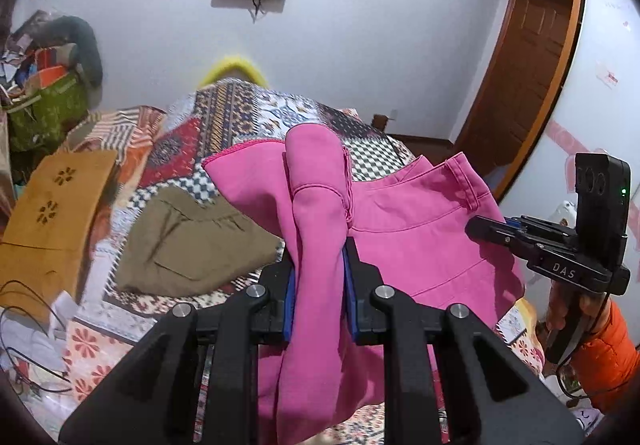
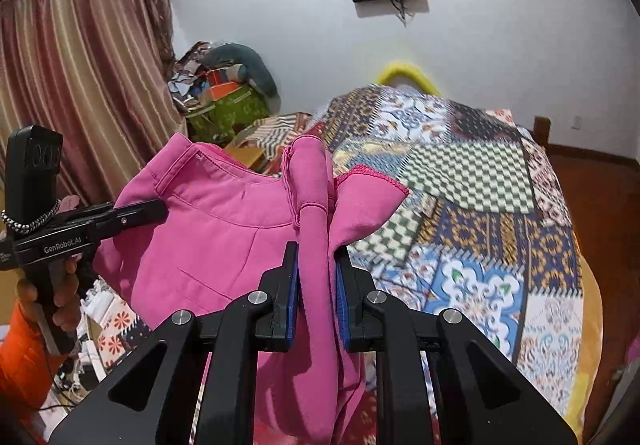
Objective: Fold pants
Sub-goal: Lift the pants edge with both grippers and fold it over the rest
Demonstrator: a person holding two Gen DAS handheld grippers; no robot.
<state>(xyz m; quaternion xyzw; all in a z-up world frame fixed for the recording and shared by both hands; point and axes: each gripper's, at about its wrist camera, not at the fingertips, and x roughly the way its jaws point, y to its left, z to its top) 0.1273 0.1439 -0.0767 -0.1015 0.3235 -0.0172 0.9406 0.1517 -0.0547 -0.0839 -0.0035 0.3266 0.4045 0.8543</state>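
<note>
Pants [image 1: 404,229], pink, hang off the bed [image 1: 256,117] between your two grippers, stretched roughly level from one grip to the other. The waistband edge with its stitched seam runs along the top of the spread cloth, and the long axis of the garment drops from the grips toward the bed. How far the legs reach below cannot be told.

Your left gripper [image 1: 319,277] has its jaws narrow, blue pads [image 1: 291,297] pressed on a bunched fold of the pants. The fold stands up past the fingertips and trails down under the jaws.

Your right gripper [image 2: 318,285] holds likewise: jaws narrow, a rolled fold of the same pants clamped between them. In the left wrist view it enters from the right edge, its tip meeting the pink cloth below the waistband. A hand [image 1: 568,309] with an orange sleeve [image 1: 604,357] grips its handle.

Olive trousers [image 1: 192,241] lie flat on the bed near its left edge. A brown paper bag [image 1: 60,205] lies beside them at that edge; its contents cannot be seen.

A green bag [image 2: 228,113] stands past the far left corner of the bed, by the curtain [image 2: 80,65], with boxes and cloth heaped on top of it.
</note>
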